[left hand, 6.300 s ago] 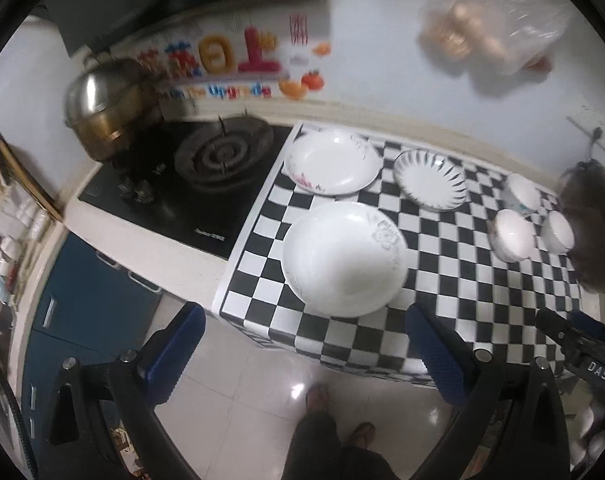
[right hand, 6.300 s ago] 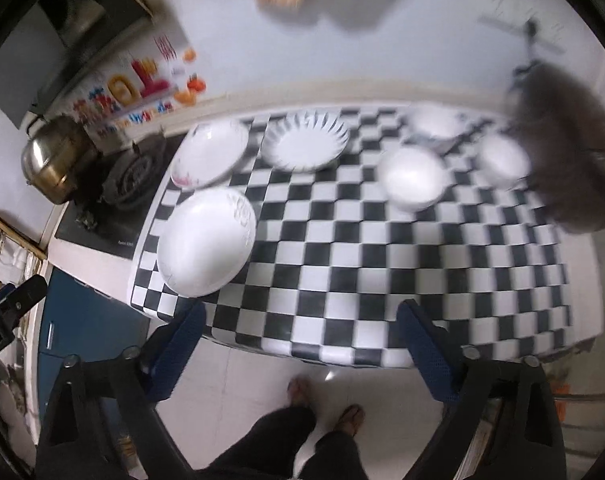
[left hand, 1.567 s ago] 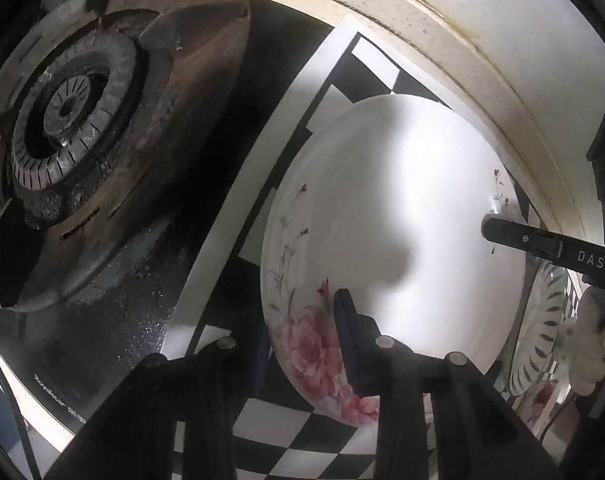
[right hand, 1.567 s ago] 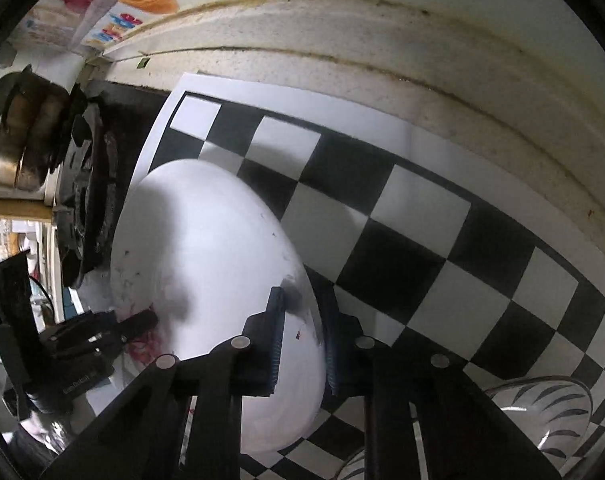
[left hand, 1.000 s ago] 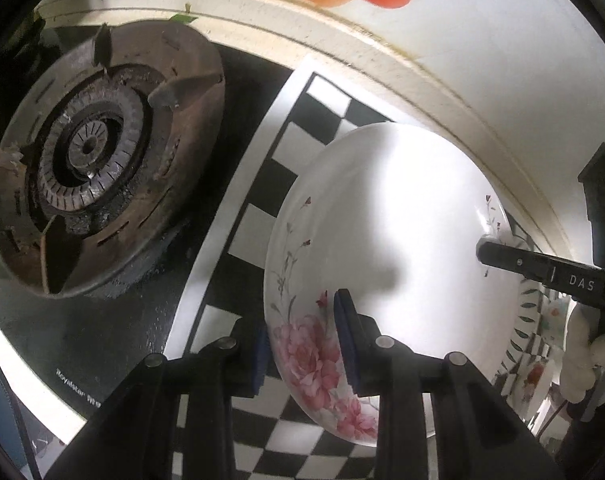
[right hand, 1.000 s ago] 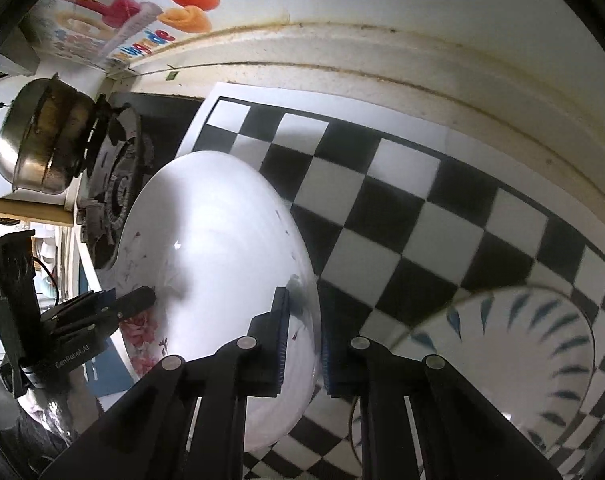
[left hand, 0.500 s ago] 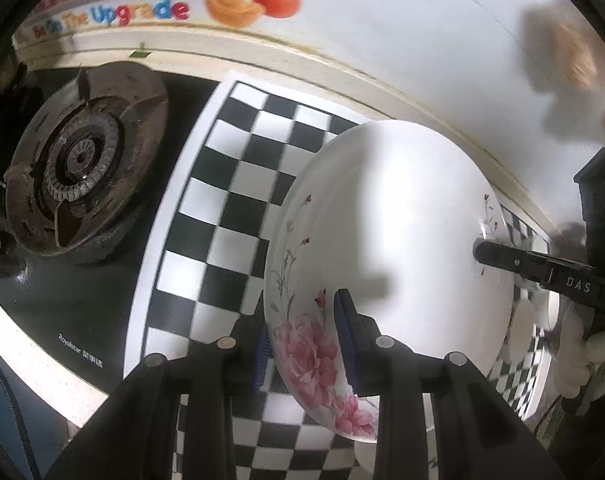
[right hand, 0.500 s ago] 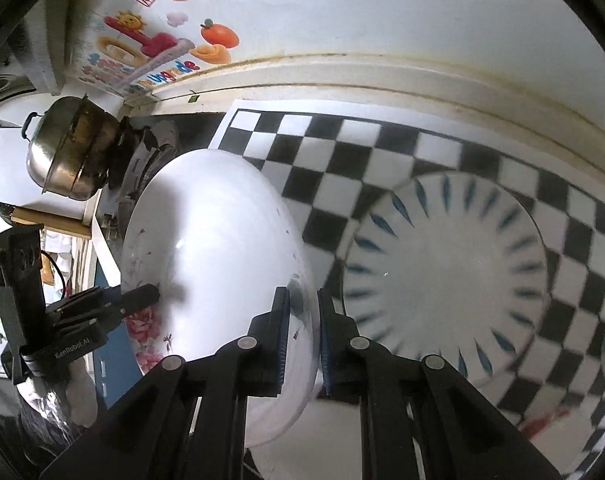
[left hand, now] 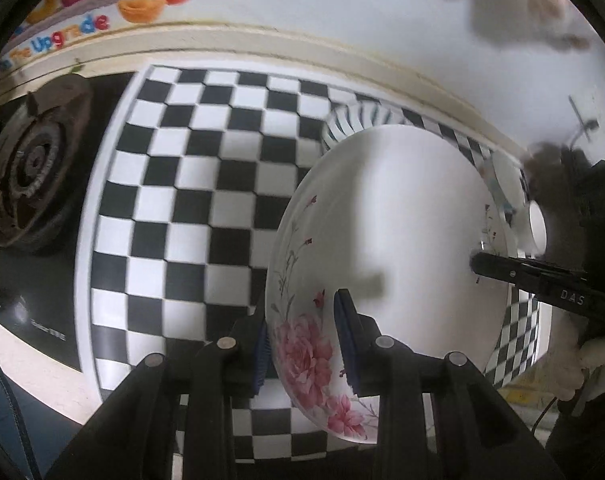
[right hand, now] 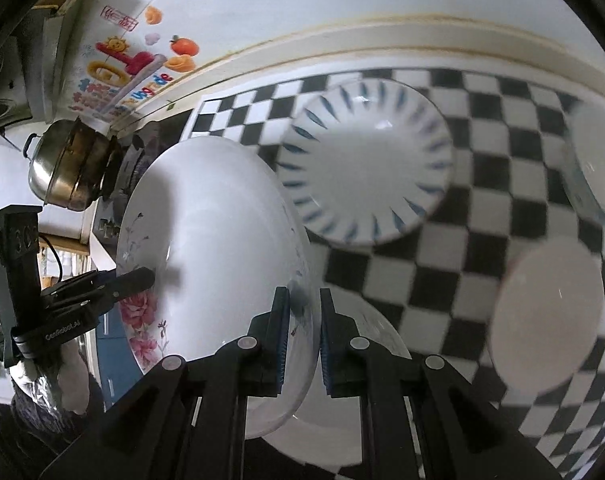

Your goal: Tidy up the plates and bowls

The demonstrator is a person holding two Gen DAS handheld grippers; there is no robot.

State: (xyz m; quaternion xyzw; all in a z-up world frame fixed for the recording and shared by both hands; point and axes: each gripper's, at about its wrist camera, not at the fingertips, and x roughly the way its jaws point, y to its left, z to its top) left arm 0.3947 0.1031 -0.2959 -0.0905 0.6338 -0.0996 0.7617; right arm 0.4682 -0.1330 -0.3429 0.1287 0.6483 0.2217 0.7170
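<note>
Both grippers' jaws clamped on floral plate, half-hiding striped plate behind.

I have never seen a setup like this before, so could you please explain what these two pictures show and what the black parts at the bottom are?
No robot here: a person holds a two-finger gripper in each hand, each carrying a fisheye camera looking along its fingers. The black parts are those fingers.

The left gripper pinches one rim of the floral plate; the right gripper pinches the opposite rim, so each camera sees the other gripper across the plate. The plate is tilted in the air over the checkered countertop.

On the countertop are a blue-striped plate, a plain white plate just below the held one, and white bowls. A gas burner and a steel pot sit to the left.
</note>
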